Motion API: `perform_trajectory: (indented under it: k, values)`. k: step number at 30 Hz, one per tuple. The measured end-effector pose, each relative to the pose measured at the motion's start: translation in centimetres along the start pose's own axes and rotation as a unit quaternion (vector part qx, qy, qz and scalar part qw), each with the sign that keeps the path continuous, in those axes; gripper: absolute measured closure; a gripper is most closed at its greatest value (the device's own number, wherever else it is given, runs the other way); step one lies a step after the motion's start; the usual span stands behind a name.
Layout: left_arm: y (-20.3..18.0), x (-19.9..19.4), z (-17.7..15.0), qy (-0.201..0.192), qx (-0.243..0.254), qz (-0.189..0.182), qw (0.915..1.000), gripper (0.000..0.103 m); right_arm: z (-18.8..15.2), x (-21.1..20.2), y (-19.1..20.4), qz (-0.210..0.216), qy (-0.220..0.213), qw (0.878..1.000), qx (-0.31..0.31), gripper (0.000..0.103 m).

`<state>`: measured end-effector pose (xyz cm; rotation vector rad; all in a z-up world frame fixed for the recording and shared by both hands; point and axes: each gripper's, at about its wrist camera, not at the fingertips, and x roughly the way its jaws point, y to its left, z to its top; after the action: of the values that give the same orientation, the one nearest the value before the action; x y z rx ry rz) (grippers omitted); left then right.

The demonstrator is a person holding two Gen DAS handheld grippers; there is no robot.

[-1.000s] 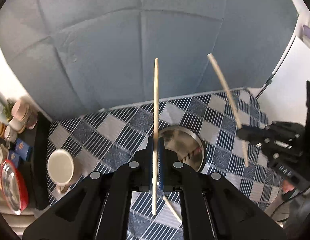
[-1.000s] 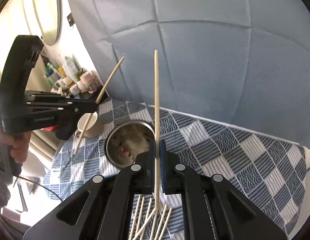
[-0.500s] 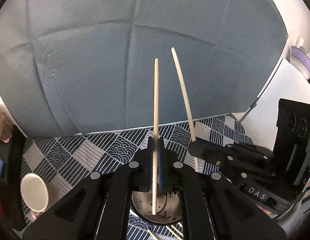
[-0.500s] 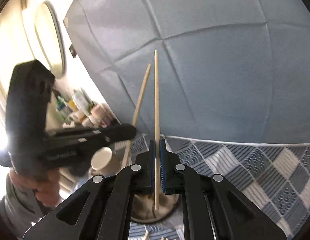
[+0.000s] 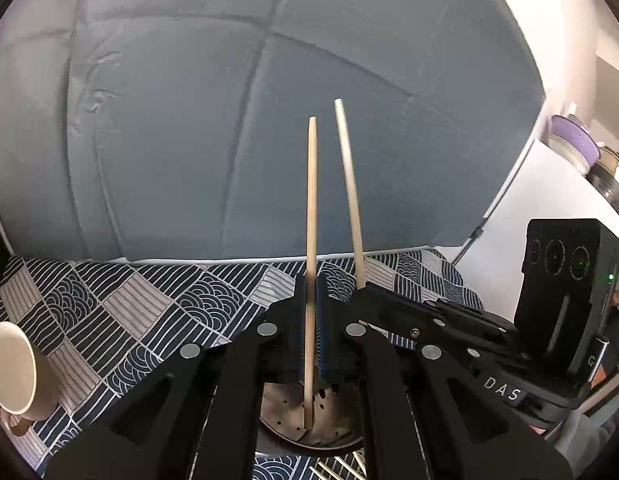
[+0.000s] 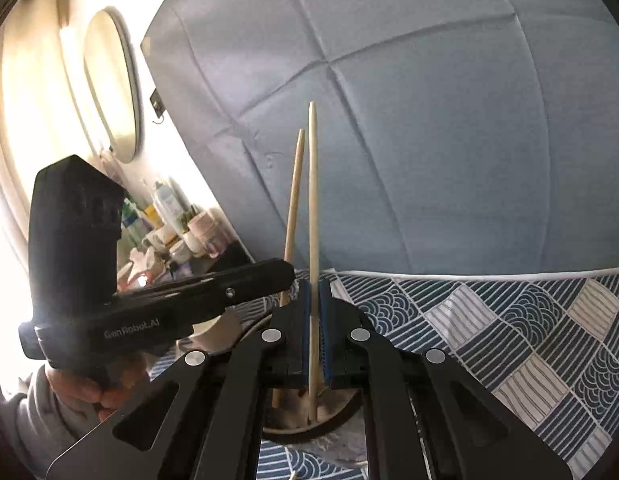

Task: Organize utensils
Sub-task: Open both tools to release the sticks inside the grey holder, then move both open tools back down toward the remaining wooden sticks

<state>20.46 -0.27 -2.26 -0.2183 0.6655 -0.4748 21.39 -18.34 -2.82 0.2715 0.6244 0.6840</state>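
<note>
Right now my left claw (image 5: 310, 332) is pinched nearly closed on a wooden chopstick (image 5: 311, 216), held upright, its lower end down inside the perforated metal holder (image 5: 285, 420) on the patterned tablecloth (image 5: 121, 304). My right claw (image 6: 314, 332) has its own chopstick (image 6: 313, 208) between the blue pads (image 6: 325, 320), also standing in the holder; its jaws have just been opening a little, and a thin gap shows beside the stick, so the grip looks slack (I cannot be sure it has fully let go). Most of the holder hides behind my claw bodies. Loose chopsticks (image 5: 341, 468) are cut off at the bottom edge. A cream mug (image 5: 13, 372) lies tipped at the left rim.
</note>
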Motion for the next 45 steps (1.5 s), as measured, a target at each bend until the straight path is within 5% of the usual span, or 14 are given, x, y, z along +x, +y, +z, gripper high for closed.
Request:
perform_trajectory:
  k: [2,4,5,7,11,13,21,45]
  values:
    - [-0.2,-0.4,0.1,-0.006,0.01,0.001,0.9999,0.097,-0.1,-0.5,0.1,-0.012,-0.001,1.0,-0.001,0.094]
    - [-0.6,-1.2,0.4,-0.022,0.017,0.005,0.9996,0.085,0.1,-1.2,0.2,-0.019,-0.009,1.0,-0.002,0.09]
    - [-0.6,-1.6,0.6,-0.026,0.018,0.01,0.9994,0.073,0.3,-1.7,0.2,-0.025,-0.016,1.0,-0.004,0.084]
    - [-0.9,-2.5,1.0,-0.038,0.023,0.02,0.9988,0.068,0.7,-2.6,0.3,-0.039,-0.026,0.999,-0.006,0.055]
    - [-0.9,-4.2,1.6,-0.05,0.019,0.032,0.9981,0.053,1.8,-4.5,0.1,-0.066,-0.045,0.997,-0.002,0.041]
    - [-0.8,-5.0,1.9,-0.054,0.012,0.041,0.9977,0.046,2.3,-5.2,0.1,-0.079,-0.051,0.996,0.004,0.024]
    - [-1.1,-7.5,1.8,-0.07,0.001,0.056,0.9959,0.007,4.0,-7.9,0.8,-0.101,-0.057,0.993,0.009,0.018]
    - [-1.9,-6.9,-2.9,0.033,0.002,0.14,0.9896,0.006,2.3,-10.0,1.9,-0.16,0.02,0.987,0.001,0.014]
